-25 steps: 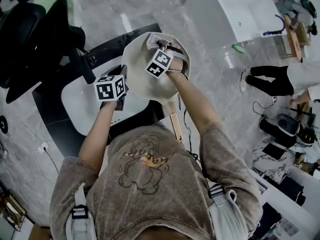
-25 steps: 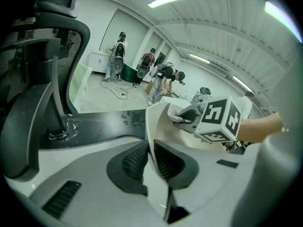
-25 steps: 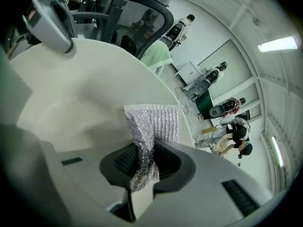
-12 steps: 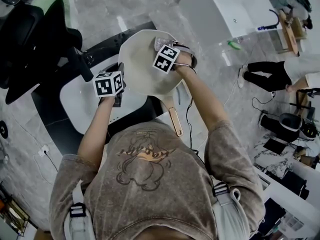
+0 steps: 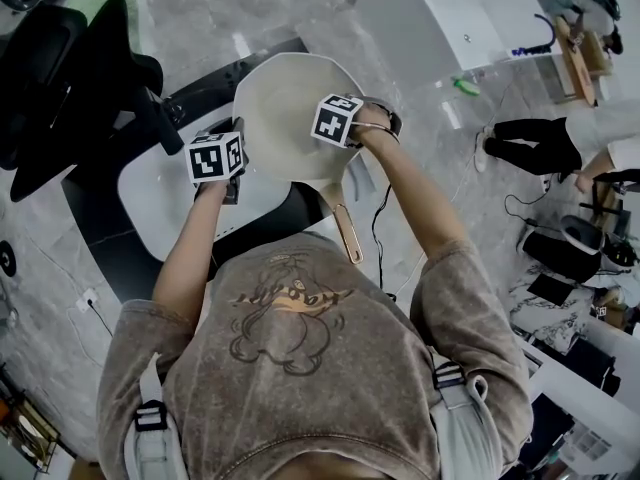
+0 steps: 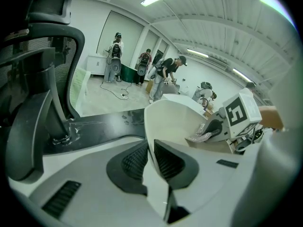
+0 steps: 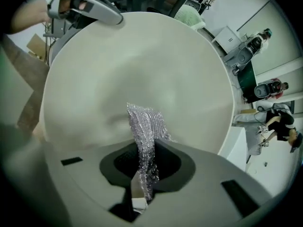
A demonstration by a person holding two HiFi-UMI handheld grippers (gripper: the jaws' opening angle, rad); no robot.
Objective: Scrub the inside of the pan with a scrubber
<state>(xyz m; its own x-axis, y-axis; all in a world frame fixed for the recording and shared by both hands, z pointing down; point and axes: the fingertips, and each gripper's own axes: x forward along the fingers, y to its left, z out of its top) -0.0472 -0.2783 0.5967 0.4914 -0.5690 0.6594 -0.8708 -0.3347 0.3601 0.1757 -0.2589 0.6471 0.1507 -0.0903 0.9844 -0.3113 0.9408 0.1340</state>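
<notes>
Left gripper (image 6: 150,151): fingers (image 6: 176,163) are clenched on the pan (image 6: 173,119). Its thin pale rim is pinched between the pads, and the wall rises straight ahead of them.

Right gripper (image 7: 142,169): fingers (image 7: 176,168) are clamped on the scrubber (image 7: 146,126). This silvery mesh wad sticks out past the tips and is laid against the pan's inner face just ahead of them.

The long handle (image 5: 345,230) is seen pointing back toward the person, unheld, over the bench (image 5: 160,208). Whether the pan rests on the bench cannot be told.

Handling, as judged:
- **Pan:** It is taken for stiff and fairly heavy, and its smooth face is likely slippery under a rim pinch. Twisting under scrub pressure is to be expected, so a hold deep over the rim, or at the handle, is preferred.
- **Scrubber:** It is judged light, soft and springy. It is best gripped by its bunched root, so that the free end is flattened on the surface.
</notes>
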